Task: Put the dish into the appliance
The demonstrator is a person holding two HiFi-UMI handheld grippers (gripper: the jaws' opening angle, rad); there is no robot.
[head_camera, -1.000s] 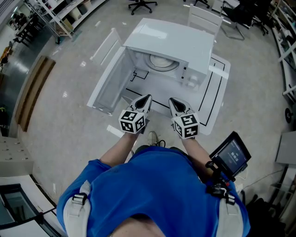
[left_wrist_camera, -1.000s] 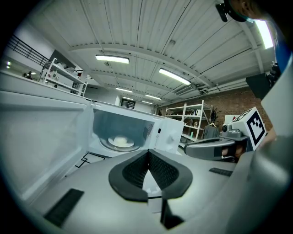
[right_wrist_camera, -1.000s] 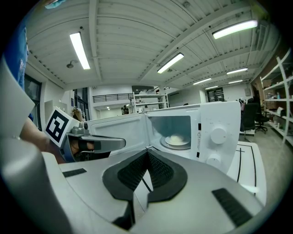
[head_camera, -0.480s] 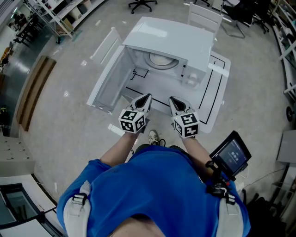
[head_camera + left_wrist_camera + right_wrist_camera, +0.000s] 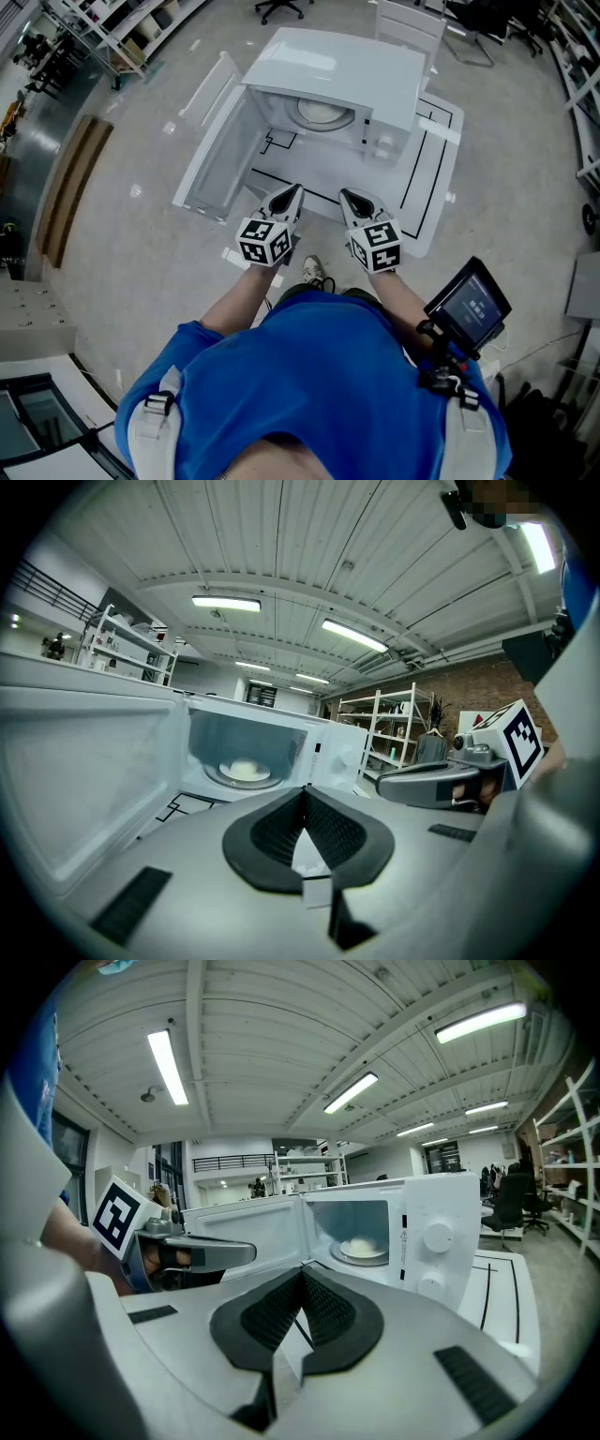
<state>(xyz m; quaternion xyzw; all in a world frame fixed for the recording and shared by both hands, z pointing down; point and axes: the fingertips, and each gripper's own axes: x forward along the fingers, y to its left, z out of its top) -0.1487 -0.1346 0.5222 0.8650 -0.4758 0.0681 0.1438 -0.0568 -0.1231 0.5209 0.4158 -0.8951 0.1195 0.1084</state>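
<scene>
Inside the open microwave (image 5: 337, 80): dish (image 5: 319, 112) set at the cavity's centre.
Head view shows only its near edge; the microwave's top hides the rest. A pale mound (image 5: 359, 1244) on it cannot be identified. Left gripper (image 5: 289, 199) and right gripper (image 5: 352, 200) hang before the opening, jaws together, nothing between them.

Head view looks down; both gripper views face the microwave (image 5: 337, 70).
</scene>
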